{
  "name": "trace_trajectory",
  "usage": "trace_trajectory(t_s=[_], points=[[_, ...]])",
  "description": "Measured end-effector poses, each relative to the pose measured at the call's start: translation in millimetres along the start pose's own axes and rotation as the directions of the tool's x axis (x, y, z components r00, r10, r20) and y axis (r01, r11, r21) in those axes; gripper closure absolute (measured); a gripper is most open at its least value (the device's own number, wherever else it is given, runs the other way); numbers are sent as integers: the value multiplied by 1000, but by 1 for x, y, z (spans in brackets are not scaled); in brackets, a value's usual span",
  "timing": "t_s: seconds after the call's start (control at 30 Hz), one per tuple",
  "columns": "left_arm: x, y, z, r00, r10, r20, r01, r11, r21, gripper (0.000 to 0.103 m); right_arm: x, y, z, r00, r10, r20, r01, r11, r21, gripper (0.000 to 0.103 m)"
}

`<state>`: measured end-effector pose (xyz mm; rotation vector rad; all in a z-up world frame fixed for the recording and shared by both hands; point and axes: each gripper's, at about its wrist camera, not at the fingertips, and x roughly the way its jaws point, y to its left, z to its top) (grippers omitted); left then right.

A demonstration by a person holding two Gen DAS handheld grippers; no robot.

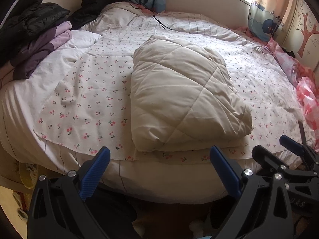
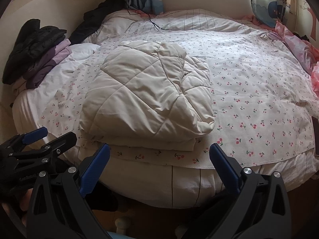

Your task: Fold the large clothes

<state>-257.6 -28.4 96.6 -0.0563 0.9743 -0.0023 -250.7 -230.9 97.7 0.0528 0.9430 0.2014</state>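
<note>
A cream quilted padded coat (image 1: 185,99) (image 2: 147,97) lies folded into a thick bundle on the cherry-print sheet (image 1: 89,91) (image 2: 259,91), near the bed's front edge. My left gripper (image 1: 159,154) hangs open in front of the bundle, off the bed edge, with nothing between its blue pads. My right gripper (image 2: 159,151) is open too, just before the bundle's near right corner, holding nothing. Each gripper shows in the other's view: the right one (image 1: 295,149) at the right edge, the left one (image 2: 35,137) at the left edge.
A stack of folded clothes, black puffer (image 1: 33,20) over purple garments (image 1: 41,47), sits at the bed's left side. Another dark jacket (image 2: 95,20) and a black cable (image 1: 157,20) lie at the far end. Pink bedding (image 1: 307,91) lines the right side, and a dark phone (image 2: 316,133) lies near it.
</note>
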Motion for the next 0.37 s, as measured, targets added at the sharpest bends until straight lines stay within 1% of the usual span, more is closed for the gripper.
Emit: trace_trajectory(t_s=[0.07,0.13,0.17,0.23,0.37], points=[[-2,-2,-1,999,38,20,-39,999,12,7,-2,2,0,1000,-1,8,1,1000,-7,7],[-1,-1,-1,1000,31,4,-31,1000,1,7,-5,2,0,1000,-7,16,7,1000,-7,7],[2,2,0,1000,23,-21,-23,1000,-12,7,-6,1,1,1000,-5,18,5,1000,-5,7],[4,4,0,999,27,-44,-28,999,-23,7,-8,1,1,1000,-9,24,9,1000,-2,7],[3,5,-3,999,34,-37,-35,999,-23,7,-9,1,1,1000,-11,25,11,1000,-2,7]])
